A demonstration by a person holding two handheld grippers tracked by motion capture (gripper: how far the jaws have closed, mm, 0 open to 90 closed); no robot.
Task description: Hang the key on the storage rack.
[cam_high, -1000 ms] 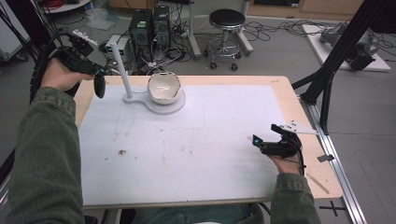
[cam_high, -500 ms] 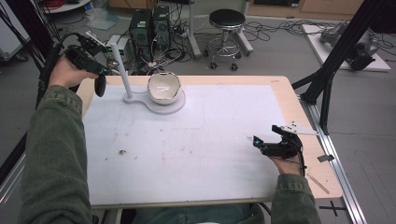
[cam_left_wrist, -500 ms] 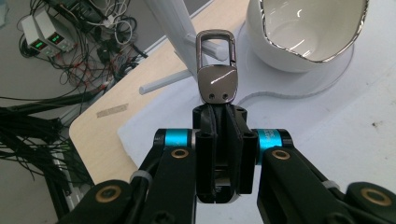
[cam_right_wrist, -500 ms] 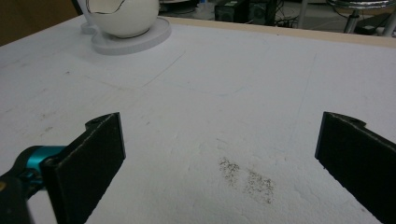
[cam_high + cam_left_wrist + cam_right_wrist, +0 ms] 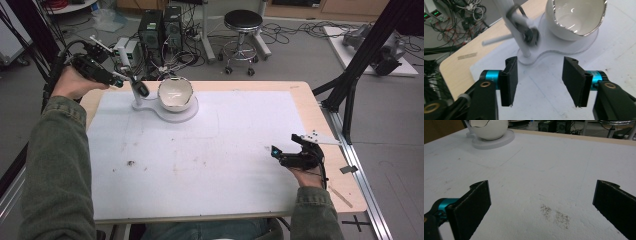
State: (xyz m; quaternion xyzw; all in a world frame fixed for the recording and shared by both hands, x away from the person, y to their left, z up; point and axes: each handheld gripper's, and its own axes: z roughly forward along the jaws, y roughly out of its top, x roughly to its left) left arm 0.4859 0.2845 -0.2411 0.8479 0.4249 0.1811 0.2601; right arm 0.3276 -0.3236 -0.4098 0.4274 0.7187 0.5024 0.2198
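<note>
blurring hides the stand's (image 5: 522, 30) dark fitting.

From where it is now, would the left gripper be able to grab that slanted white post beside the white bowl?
Probably yes. The left gripper, whose jaws have just been opening with nothing between them, points at the slanted white post with bare white mat between. The glossy white bowl sits to one side, off that path.
</note>
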